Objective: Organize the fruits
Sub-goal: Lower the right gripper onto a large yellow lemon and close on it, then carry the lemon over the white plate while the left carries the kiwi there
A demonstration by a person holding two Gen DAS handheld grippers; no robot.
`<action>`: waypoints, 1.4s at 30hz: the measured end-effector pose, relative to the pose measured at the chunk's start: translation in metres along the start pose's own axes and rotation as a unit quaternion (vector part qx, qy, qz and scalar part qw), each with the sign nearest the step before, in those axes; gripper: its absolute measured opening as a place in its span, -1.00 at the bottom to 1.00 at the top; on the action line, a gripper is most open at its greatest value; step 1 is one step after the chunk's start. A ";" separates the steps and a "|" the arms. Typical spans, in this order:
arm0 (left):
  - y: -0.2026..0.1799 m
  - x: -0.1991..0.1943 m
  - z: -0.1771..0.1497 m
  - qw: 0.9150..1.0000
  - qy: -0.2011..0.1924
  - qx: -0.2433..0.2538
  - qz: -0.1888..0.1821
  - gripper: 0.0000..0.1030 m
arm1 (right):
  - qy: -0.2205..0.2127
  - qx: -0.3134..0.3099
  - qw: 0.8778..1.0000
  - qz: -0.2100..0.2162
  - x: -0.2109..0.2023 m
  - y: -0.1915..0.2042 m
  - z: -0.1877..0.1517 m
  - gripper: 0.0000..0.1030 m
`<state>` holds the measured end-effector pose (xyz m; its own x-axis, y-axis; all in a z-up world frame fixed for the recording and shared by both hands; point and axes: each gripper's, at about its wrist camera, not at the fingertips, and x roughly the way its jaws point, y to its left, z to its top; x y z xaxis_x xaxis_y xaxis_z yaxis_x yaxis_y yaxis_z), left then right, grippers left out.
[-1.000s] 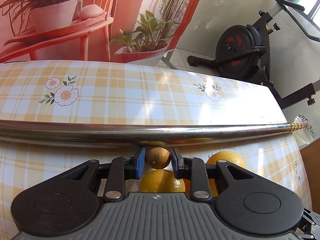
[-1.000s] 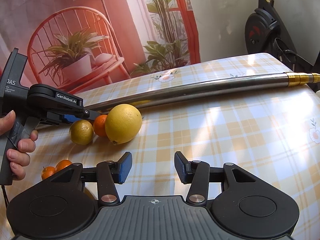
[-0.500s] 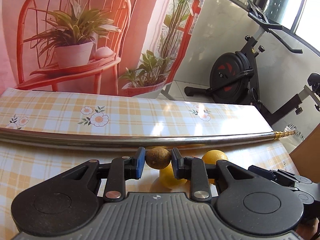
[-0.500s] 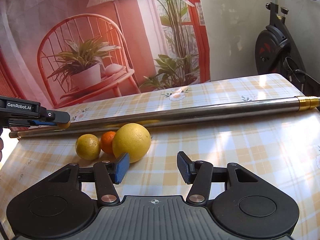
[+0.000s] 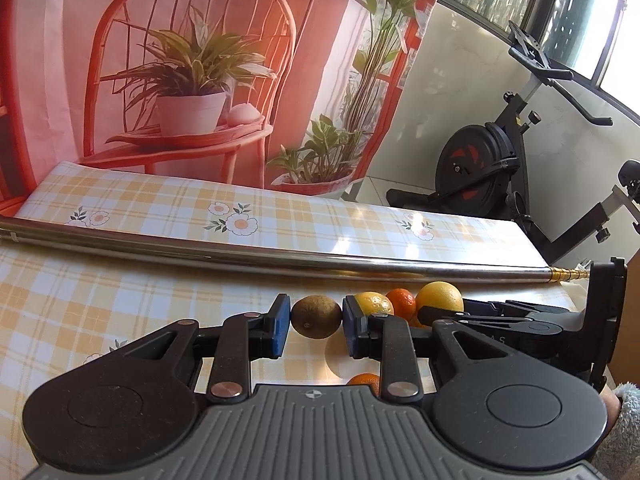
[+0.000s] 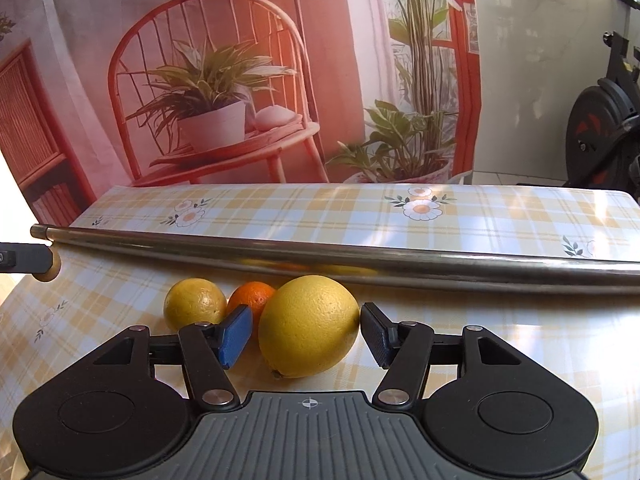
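Left wrist view: the left gripper pinches a small brown fruit between its blue pads, held clear above the checked tabletop.
Fruit beyond: a lemon, a small orange and a large yellow citrus sit in a row just this side of a long metal rod that crosses the tabletop from the left edge to the right; another orange fruit peeks out low behind the gripper body.
Right side of this view: the right gripper reaches in toward the row, a fuzzy sleeve at the frame's corner.
Right wrist view: the right gripper has its jaws opening, spread to either side of the large yellow citrus, the pads not pressing it.
Step in hand: by the look of it, the brown fruit is being carried off while the citrus is being lined up for a pick.
Next move: likely calls for closing squarely on the citrus without nudging the small orange and lemon beside it.
Writing: faint raised letters on the right gripper's body in the left view, too dim to read; none elsewhere.
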<state>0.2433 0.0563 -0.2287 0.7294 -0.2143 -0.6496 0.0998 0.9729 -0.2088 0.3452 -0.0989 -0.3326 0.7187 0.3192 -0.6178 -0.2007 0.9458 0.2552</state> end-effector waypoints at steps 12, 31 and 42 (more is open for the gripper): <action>-0.012 -0.011 -0.020 0.999 -0.001 0.033 -0.026 -0.42 | 0.008 0.054 0.998 0.009 0.000 -0.013 -0.013 0.04; 0.001 -0.070 -0.035 0.999 -0.022 0.016 -0.042 -0.42 | -0.029 0.081 0.996 -0.006 -0.097 0.027 -0.042 0.04; 0.006 -0.103 -0.057 0.999 -0.021 0.020 -0.040 -0.42 | -0.028 0.083 0.996 0.004 -0.133 0.060 -0.068 0.04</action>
<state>0.1299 0.0787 -0.2050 0.7461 -0.2883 -0.6002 0.1854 0.9557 -0.2286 0.1926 -0.0802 -0.2859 0.7543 0.3191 -0.5738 -0.0980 0.9189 0.3822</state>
